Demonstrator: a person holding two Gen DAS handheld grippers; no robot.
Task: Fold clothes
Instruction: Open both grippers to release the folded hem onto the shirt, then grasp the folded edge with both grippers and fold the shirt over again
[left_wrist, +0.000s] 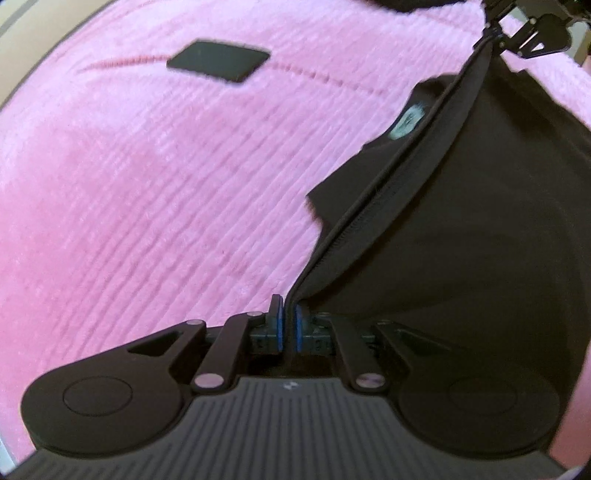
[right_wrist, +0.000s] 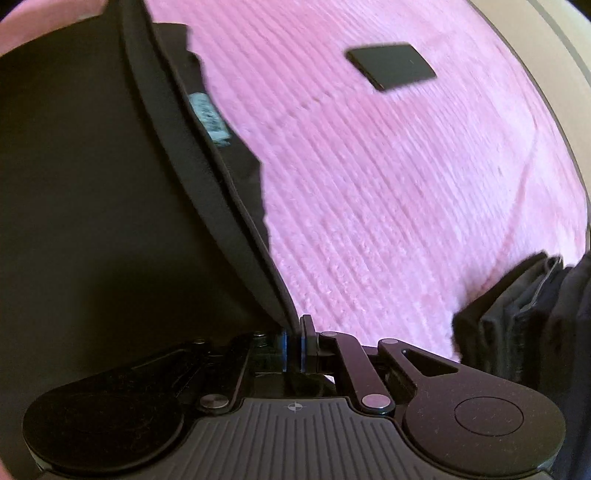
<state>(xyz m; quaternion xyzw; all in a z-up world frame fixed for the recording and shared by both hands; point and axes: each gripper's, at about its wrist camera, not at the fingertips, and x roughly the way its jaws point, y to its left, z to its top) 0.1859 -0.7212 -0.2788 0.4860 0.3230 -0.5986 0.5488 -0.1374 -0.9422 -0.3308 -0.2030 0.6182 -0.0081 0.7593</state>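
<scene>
A black garment (left_wrist: 461, 221) hangs stretched above a pink ribbed blanket (left_wrist: 166, 184). My left gripper (left_wrist: 289, 317) is shut on one end of its ribbed hem. My right gripper (right_wrist: 293, 338) is shut on the other end of the garment (right_wrist: 92, 203); that gripper also shows far off in the left wrist view (left_wrist: 495, 27). The hem runs taut between them. A pale label (left_wrist: 408, 122) shows inside the garment, also in the right wrist view (right_wrist: 210, 116). The cloth hides the bed beneath it.
A flat black rectangular object (left_wrist: 218, 61) lies on the blanket, also in the right wrist view (right_wrist: 391, 66). A stack of folded dark clothes (right_wrist: 524, 325) sits at the right on the blanket (right_wrist: 388, 203). A beige wall or frame (right_wrist: 546, 33) borders the bed.
</scene>
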